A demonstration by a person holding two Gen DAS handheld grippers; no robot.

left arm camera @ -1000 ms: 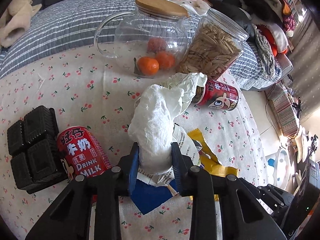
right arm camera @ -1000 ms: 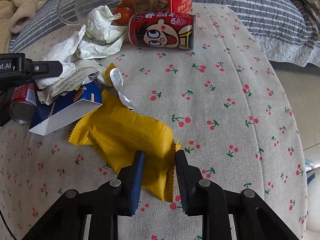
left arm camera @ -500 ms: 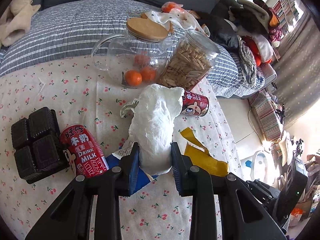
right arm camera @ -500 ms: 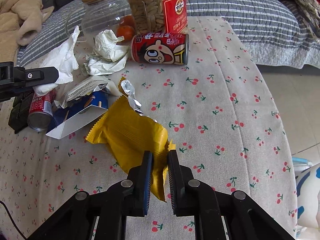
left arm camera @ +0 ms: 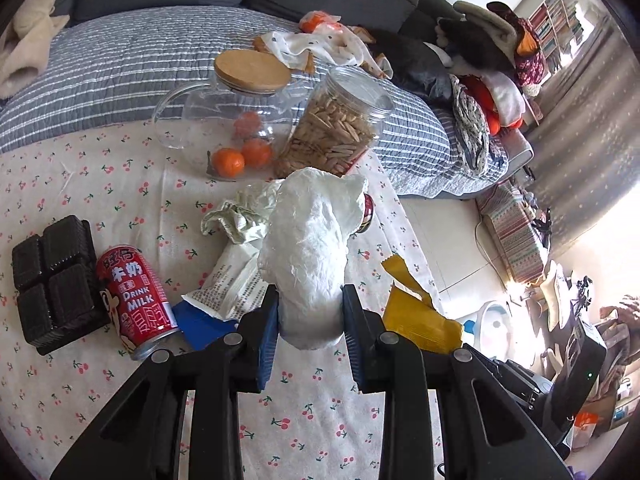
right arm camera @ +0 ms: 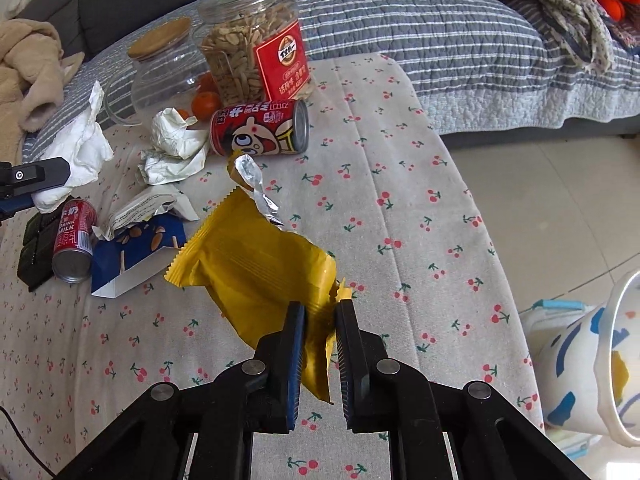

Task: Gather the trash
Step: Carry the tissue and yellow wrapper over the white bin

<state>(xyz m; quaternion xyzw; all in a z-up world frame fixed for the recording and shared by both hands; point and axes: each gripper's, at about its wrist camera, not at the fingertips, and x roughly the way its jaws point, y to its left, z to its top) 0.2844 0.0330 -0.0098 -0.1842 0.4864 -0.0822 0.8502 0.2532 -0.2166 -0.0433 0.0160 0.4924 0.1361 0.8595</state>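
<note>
Both loads are off the table: left gripper (left arm camera: 308,320) fingers clamp a crumpled white tissue wad (left arm camera: 312,252), right gripper (right arm camera: 320,344) fingers pinch only the near edge of the yellow wrapper (right arm camera: 256,264). Risks: the thin edge could slip free; the wrapper's dangling foil strip (right arm camera: 256,184) could snag the red can (right arm camera: 260,128); the bin (right arm camera: 600,360) sits low on the right, easy to miss

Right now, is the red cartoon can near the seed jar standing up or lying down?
Lying down: the red cartoon can rests on its side on the tablecloth, its metal end facing sideways.
</note>
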